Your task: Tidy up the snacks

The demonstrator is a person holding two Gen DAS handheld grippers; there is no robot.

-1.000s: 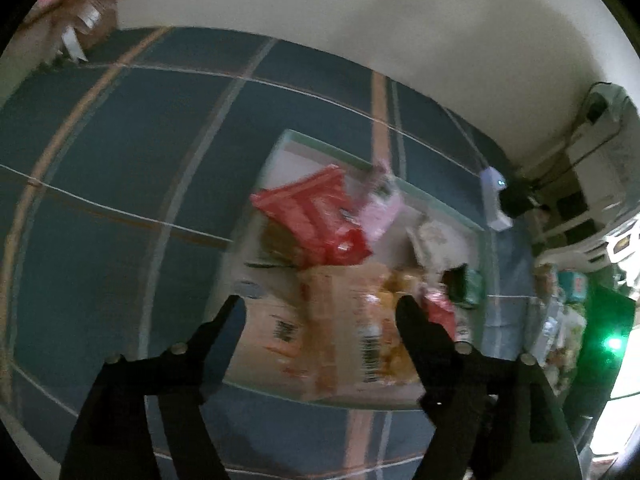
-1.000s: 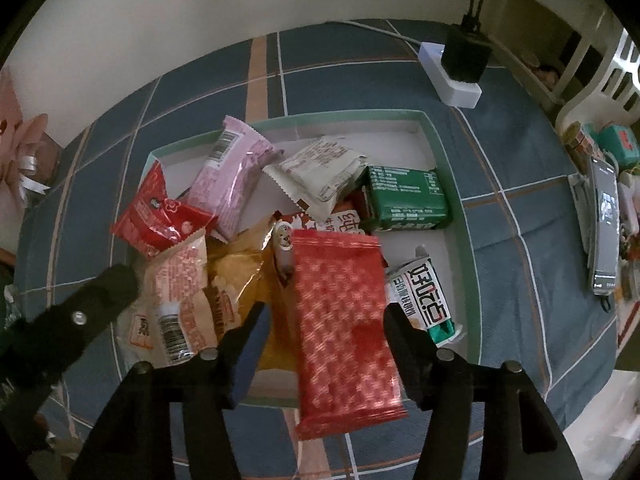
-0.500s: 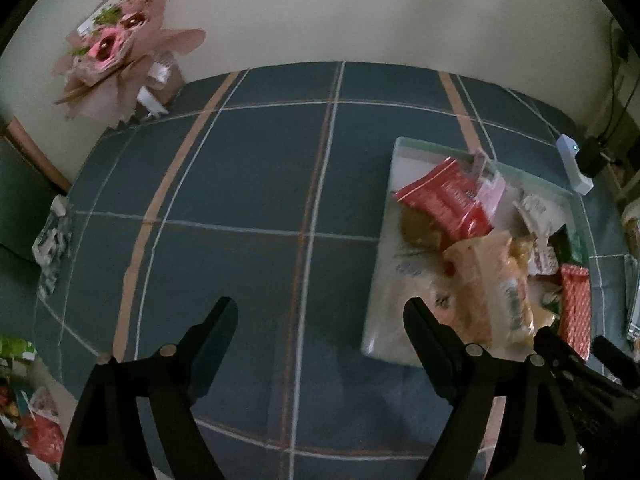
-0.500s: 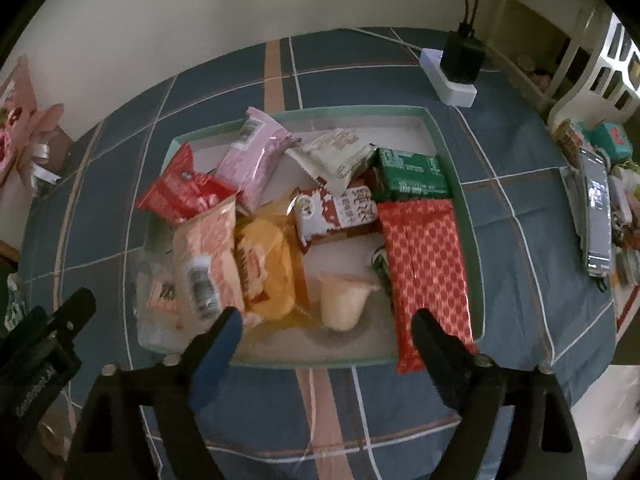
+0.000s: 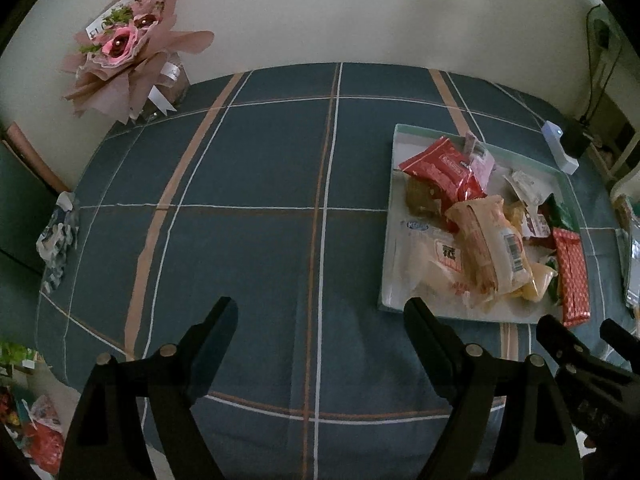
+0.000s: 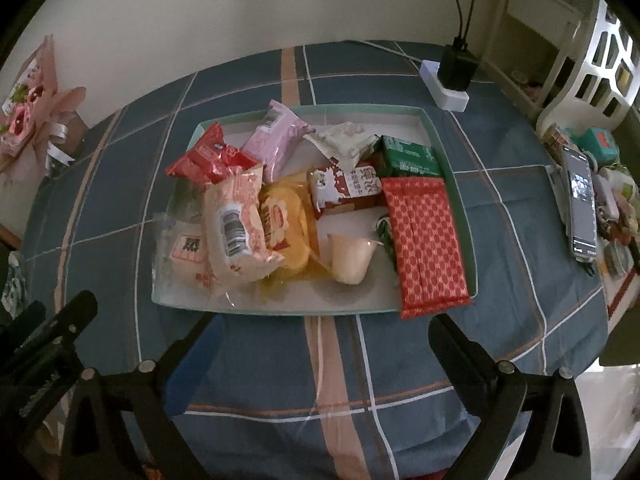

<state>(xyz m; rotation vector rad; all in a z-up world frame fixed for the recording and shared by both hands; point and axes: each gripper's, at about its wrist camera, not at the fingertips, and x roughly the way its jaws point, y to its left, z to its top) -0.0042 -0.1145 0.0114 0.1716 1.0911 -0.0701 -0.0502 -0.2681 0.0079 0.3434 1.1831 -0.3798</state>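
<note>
- The right gripper (image 6: pixel 320 332) has just let go: a second ago its jaws bracketed the red polka-dot packet (image 6: pixel 426 246), and they have just been opening to full spread, with nothing between them now, only the plaid tablecloth (image 6: pixel 516 216) below.
- That packet now lies flat along the right side of the tray (image 6: pixel 424 120), its near end poking over the near rim (not fully inside, by the look of it).
- The right gripper sits back from the tray's near edge; half a second ago its tips overlapped the tray.
- The left gripper (image 5: pixel 320 312) is also spread apart and holds nothing. A second ago it hovered right over the snack pile; now it looks at bare cloth left of the tray, the tray pushed to the right of its view.
- The rest of the snacks are heaped in the tray: a red crinkled pouch (image 6: pixel 208 158) and a pink packet (image 6: pixel 276 136) at the far left, a pale peach bag with a barcode (image 6: pixel 236 228) over a yellow bag (image 6: pixel 286 224), a cream jelly cup (image 6: pixel 352 256) on its side near the middle, and a green box (image 6: pixel 408 156) at the far right.
- My reading: the red packet counts as placed, both hands are free, and nothing loose shows on the cloth (the placing may be nearly finished).
- A flower bouquet (image 5: pixel 128 44) stands at the far left, a phone (image 6: pixel 580 204) lies well right of the tray.
</note>
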